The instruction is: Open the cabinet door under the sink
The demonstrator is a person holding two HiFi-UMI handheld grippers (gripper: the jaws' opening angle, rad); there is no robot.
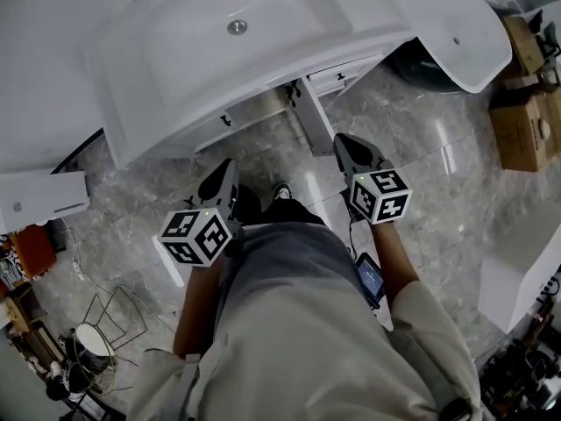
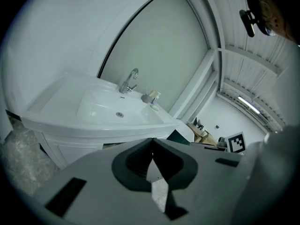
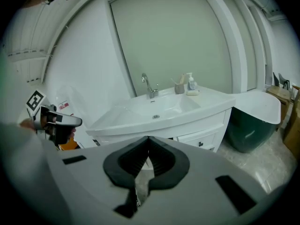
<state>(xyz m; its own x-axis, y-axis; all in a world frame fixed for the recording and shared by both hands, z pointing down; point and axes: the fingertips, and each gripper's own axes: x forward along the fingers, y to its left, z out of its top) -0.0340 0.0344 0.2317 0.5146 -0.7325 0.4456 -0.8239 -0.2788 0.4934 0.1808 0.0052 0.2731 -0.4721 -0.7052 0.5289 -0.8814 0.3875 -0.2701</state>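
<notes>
**Both grippers closed and waiting in front of the sink cabinet**

The left gripper (image 1: 223,175) is held low over the grey floor (image 1: 438,182). Its jaws are pressed together tip to tip, and nothing is between them. Ahead of it stands the white sink (image 1: 149,77), and under the sink's rim is the cabinet door (image 1: 254,112), an upright white front that is still closed as far as I can see. A small dark handle (image 1: 226,119) sits on this front, almost straight ahead of the left jaws and near them, but not touching. It is too small to tell its long axis.

The right gripper (image 1: 351,152) is also closed on nothing. It points more toward the drawers (image 1: 340,77) on the right side of the cabinet.

I judge the left gripper to be better placed, but it must first open its jaws and then go forward to the handle.
</notes>
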